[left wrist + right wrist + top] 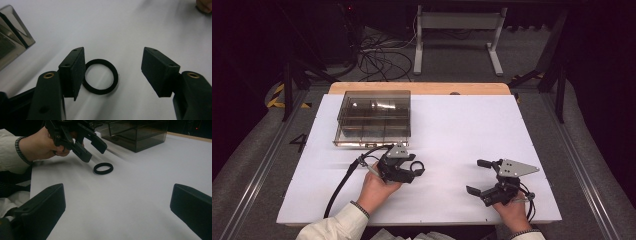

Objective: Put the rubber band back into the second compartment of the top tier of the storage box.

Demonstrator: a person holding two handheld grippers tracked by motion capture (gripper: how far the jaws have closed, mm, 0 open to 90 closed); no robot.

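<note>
Two tools, high view: left tool [412, 170] low over the white table [452, 130], near the smoky compartment box [373, 117]; right tool [479, 176] waits, jaws wide apart, empty.
Left gripper view: black ring [100, 76] lies flat on the table between the parted jaws, one pad edge just beside it, the other well apart; likely lining up to pinch, nothing clamped.
Right gripper view: ring [103, 168] just below the left tool [88, 147].
Room: dark, cables on grey floor.
</note>
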